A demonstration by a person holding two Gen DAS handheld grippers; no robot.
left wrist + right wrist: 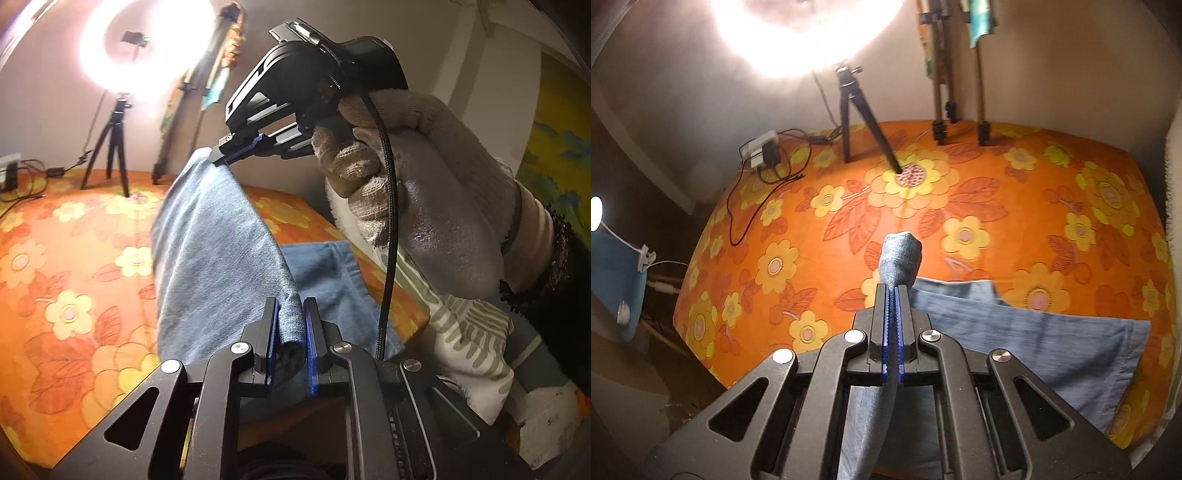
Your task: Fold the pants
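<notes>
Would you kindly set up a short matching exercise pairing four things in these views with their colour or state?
Things:
1. pants
2. left tool
3. bedsheet
4. ring light

Colour or state:
A. orange with yellow flowers
B. glowing bright white on a tripod
C. light blue denim, part lifted, part lying flat
D. shut on a bunched fold of cloth

Right pairs: 1-C, 2-D, 3-A, 4-B. The right tool is likewise shut on the pants.
</notes>
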